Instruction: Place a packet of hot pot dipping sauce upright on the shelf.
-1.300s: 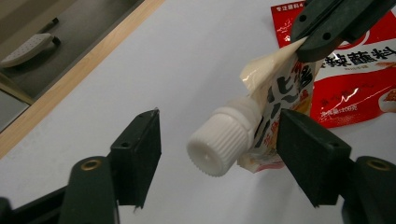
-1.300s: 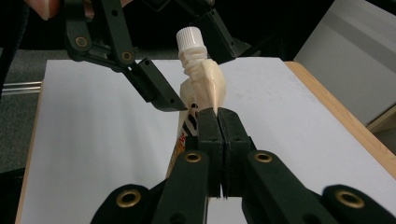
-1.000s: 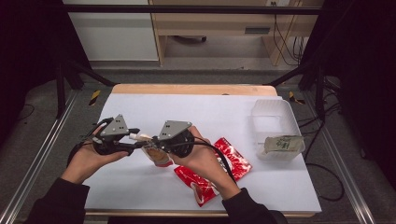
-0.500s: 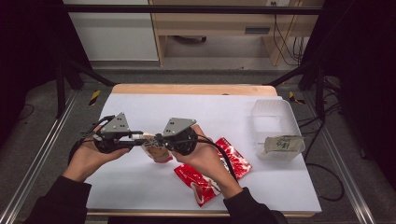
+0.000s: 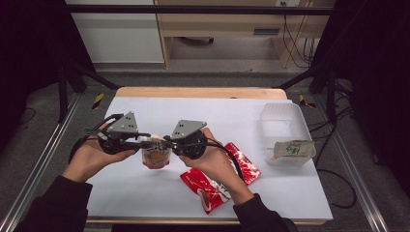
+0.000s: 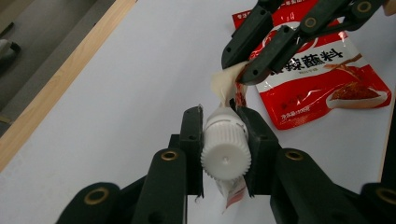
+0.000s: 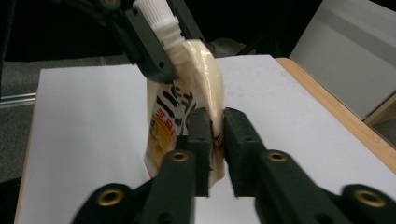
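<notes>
White table below, the soft, light spouted pouch (image 5: 155, 155) hangs between both grippers: left gripper (image 6: 223, 140) clamps its rigid white cap (image 6: 225, 156) (the surest hold), right gripper (image 7: 215, 140), jaws just easing apart, still pinches the floppy upper edge.

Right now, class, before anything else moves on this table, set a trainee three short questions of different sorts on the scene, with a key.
1. Which part of the pouch do the left gripper's jaws clamp?
2. True or false: the clear container is empty.
3. How many red packets lie on the table? A one, B two, C three.

Key
1. Its white cap; those jaws have just been closing, with the cap between them.
2. False: a pale packet lies in it.
3. B.
</notes>
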### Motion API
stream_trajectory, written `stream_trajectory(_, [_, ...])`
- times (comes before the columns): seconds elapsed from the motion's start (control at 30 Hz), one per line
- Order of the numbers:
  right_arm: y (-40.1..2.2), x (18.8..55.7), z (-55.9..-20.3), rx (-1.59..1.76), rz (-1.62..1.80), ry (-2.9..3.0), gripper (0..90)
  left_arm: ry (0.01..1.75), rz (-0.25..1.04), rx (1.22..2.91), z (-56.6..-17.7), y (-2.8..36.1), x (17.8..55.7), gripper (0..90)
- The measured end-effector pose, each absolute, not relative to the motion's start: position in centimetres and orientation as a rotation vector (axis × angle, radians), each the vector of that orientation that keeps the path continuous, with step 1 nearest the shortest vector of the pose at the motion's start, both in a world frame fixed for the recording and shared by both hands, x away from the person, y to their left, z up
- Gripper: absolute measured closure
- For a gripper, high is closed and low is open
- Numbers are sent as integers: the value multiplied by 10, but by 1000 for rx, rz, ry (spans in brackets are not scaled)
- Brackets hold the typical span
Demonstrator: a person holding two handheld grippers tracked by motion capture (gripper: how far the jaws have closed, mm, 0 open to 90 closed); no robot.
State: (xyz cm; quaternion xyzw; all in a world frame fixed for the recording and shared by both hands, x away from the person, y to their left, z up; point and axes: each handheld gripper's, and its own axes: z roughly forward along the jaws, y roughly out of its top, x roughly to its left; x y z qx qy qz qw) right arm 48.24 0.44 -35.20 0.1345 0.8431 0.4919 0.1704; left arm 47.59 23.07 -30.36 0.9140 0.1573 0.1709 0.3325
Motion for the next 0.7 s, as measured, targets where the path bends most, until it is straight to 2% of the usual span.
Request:
stream_trajectory(0.07, [3, 483, -352, 380, 1367, 2404, 696, 408, 447, 2387, -301, 231, 476, 727])
stream_trajectory(0.1, [3, 484, -354, 395, 1321, 2423, 567, 411, 449, 2385, -300, 232, 477, 726])
stream_trajectory(0.13, [3, 484, -354, 395, 1321, 2423, 567, 406, 445, 2387, -299, 232, 477, 726])
stream_trajectory(0.27, [3, 485, -358, 398, 1243, 2441, 361, 389, 454, 2400, -294, 233, 477, 726])
stream_trajectory(0.33, [3, 487, -359, 402, 1224, 2443, 312, 384, 448, 2405, -293, 234, 478, 726])
stream_trajectory(0.5, [5, 497, -350, 378, 1176, 2514, 220, 375, 432, 2398, -294, 237, 481, 726])
stream_trajectory(0.57, [6, 498, -346, 360, 1170, 2530, 223, 371, 428, 2404, -295, 237, 482, 726])
stream_trajectory(0.63, [9, 500, -338, 337, 1143, 2549, 254, 360, 425, 2412, -296, 236, 482, 726])
stream_trajectory(0.7, [14, 502, -330, 282, 1090, 2577, 344, 350, 428, 2429, -297, 234, 482, 726])
